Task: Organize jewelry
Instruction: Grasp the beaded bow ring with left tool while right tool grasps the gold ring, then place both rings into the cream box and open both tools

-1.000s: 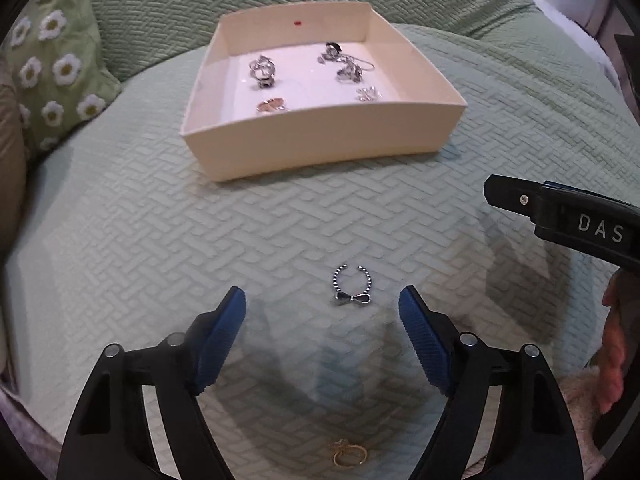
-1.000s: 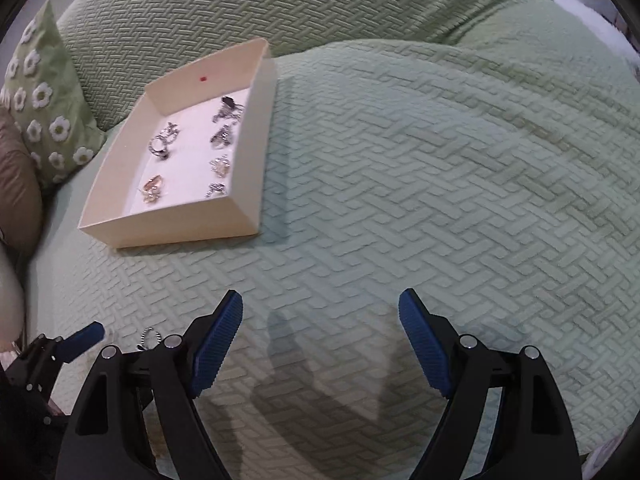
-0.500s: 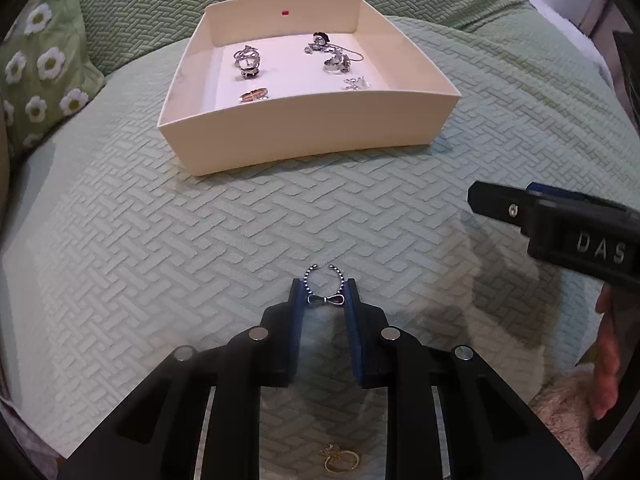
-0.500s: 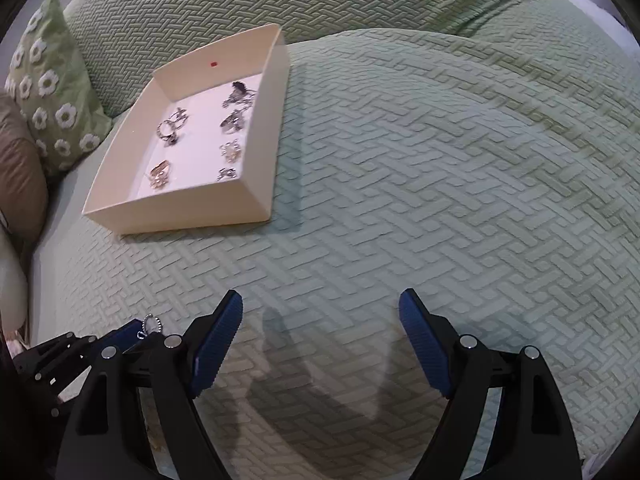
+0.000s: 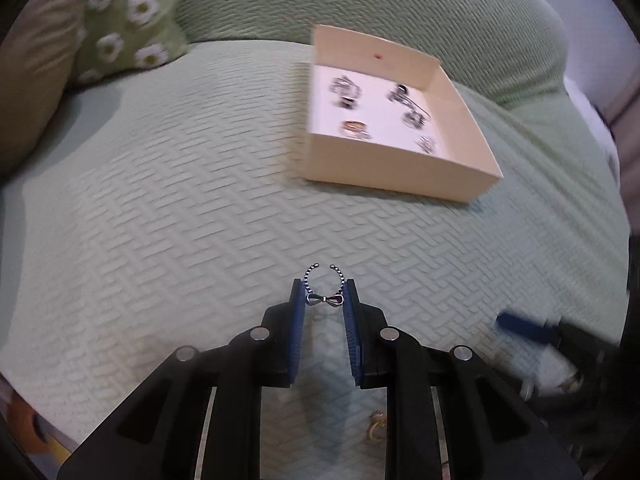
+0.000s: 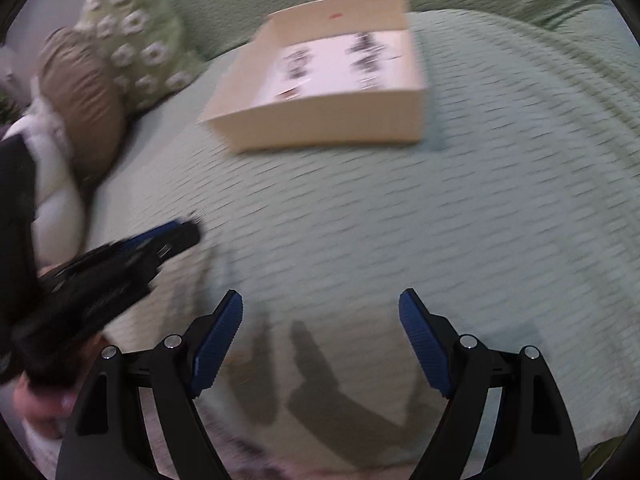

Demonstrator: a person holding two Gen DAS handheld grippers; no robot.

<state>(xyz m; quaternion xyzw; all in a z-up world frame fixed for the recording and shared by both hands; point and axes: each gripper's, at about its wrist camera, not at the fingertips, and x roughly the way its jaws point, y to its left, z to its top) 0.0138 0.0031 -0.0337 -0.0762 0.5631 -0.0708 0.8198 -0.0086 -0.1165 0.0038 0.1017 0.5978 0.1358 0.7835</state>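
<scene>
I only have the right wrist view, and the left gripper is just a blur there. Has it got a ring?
Observer: Yes. In the left wrist view the left gripper is shut on the beaded bow ring, pinching it at the bow.
Operator: Any ring lying outside the box?
Observer: One gold ring lies on the green bedspread. It shows low in the left wrist view, between that gripper's fingers.
Operator: Where is the box from that gripper?
Observer: The cream box sits ahead and to its right, with several pieces inside.
</scene>
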